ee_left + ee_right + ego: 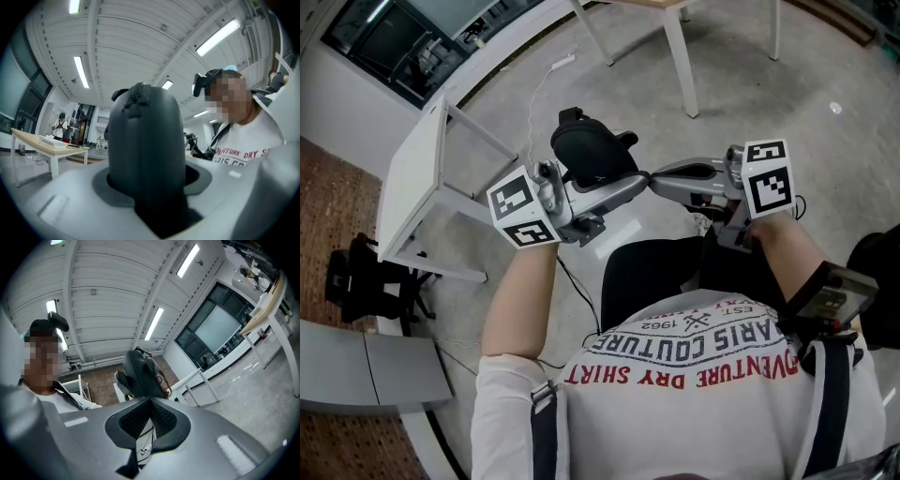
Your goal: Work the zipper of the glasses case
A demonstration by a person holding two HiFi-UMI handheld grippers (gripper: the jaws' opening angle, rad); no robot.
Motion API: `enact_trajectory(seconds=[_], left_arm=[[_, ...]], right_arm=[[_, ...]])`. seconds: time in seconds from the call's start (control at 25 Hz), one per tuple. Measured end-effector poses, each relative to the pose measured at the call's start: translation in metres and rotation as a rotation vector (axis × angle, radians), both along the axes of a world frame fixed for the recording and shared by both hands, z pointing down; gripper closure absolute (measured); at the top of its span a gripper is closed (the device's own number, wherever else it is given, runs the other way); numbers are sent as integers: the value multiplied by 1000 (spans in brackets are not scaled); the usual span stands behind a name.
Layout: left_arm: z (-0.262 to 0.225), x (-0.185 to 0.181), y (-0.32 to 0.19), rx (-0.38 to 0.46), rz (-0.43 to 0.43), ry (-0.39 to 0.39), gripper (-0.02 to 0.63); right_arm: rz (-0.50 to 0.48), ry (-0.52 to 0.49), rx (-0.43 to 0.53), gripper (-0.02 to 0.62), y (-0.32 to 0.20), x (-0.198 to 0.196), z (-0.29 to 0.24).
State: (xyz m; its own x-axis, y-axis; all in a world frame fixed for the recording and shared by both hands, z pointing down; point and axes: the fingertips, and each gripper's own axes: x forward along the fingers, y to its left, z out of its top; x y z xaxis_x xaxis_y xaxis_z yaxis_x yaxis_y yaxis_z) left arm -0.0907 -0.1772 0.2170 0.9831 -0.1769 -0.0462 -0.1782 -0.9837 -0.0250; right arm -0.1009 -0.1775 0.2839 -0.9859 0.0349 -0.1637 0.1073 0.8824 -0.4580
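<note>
The black glasses case [591, 155] is held up in the air, above the person's lap. My left gripper [605, 185] is shut on its lower part. In the left gripper view the case [145, 150] stands upright between the jaws and fills the middle, its zipper [138, 99] running over the top. My right gripper [653, 180] comes in from the right with its tips beside the case's lower right edge. In the right gripper view its jaws [150, 401] are shut, pads together, and the case [139, 373] rises just beyond the tips. Whether a zipper pull sits between those pads is hidden.
A white table [412, 178] stands at the left over the grey floor, and white table legs [680, 56] at the top. A thin cable [539, 94] lies on the floor. A black stand [356, 272] is at far left. A wooden table [42, 143] shows in the background.
</note>
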Motion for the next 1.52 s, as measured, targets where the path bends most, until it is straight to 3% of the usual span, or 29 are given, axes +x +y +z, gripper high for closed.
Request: enact_trajectory(seconds=[0.52,0.8,1.52], left_arm=[[-19,-14,-7,-106,33,210,360],[-41,-26,-9,-159,85,394,360],[-49,-31,-22,-314,81,662,360]], right_arm=[[-33,-59,-52,595,3,0,-5],[-70,-81,-77,595,10,-4,-6],[-77,-56,-76,595,14,-10,4]])
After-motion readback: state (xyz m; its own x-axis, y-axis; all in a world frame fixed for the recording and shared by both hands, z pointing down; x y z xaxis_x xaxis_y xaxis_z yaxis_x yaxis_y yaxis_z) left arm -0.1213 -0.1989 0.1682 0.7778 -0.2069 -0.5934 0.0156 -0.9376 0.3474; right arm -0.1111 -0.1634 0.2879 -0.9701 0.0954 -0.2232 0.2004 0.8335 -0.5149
